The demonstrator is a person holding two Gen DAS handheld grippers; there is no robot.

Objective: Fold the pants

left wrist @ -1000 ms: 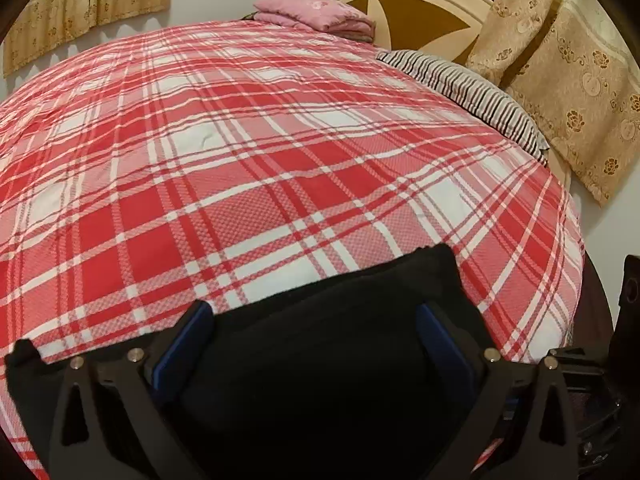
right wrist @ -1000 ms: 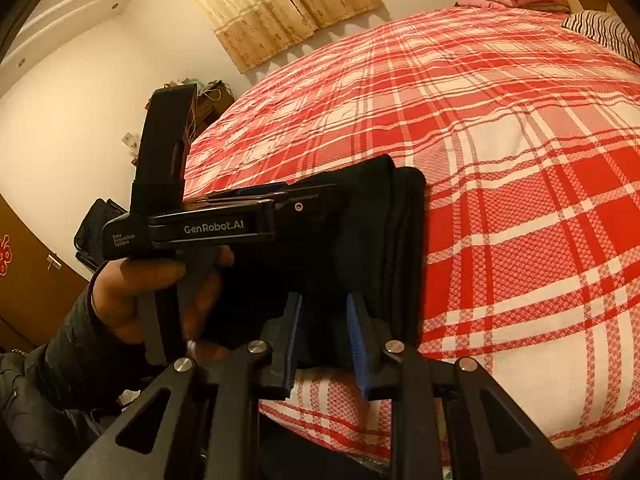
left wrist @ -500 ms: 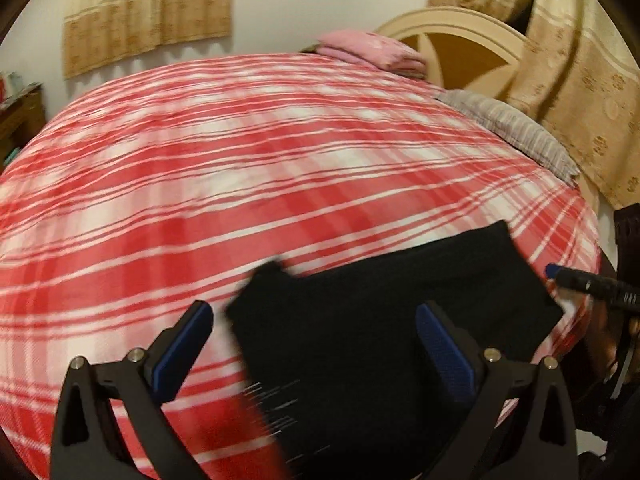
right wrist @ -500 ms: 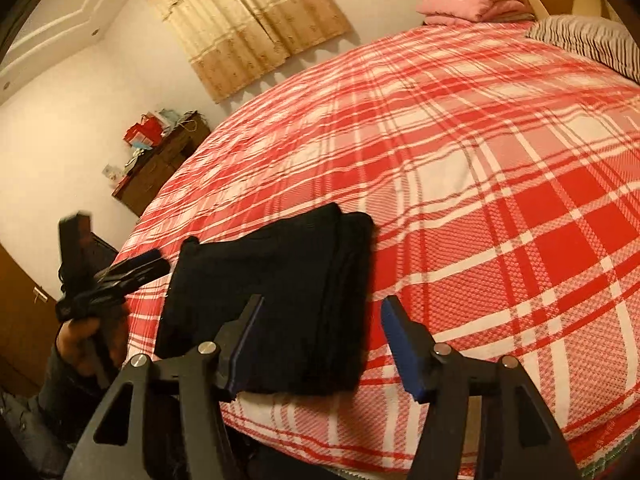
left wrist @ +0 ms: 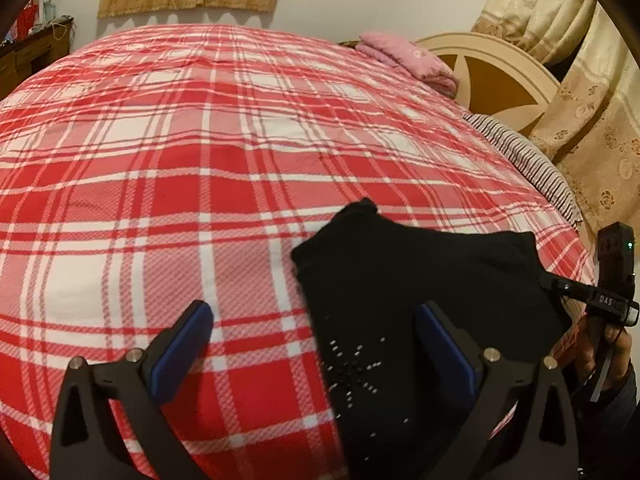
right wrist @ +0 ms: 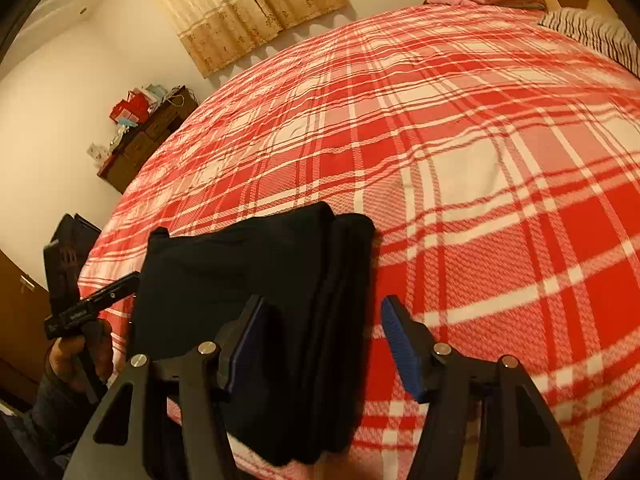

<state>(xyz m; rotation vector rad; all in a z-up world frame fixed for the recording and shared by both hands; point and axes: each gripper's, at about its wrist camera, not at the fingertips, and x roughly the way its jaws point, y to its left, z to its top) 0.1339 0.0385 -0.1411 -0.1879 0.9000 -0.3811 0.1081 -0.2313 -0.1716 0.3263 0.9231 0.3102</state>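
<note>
Jaws apart on left gripper [left wrist: 314,350] and right gripper [right wrist: 322,346], holding nothing, folded black pants [right wrist: 256,300] on plaid bedspread [left wrist: 180,160] (near edge cut off by frame).

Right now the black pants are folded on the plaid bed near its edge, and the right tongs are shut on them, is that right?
Not quite. The right tongs are open, jaws spread apart above the pants and gripping nothing, as the right wrist view shows. The rest holds: the black pants lie folded on the plaid bed near its edge.
</note>
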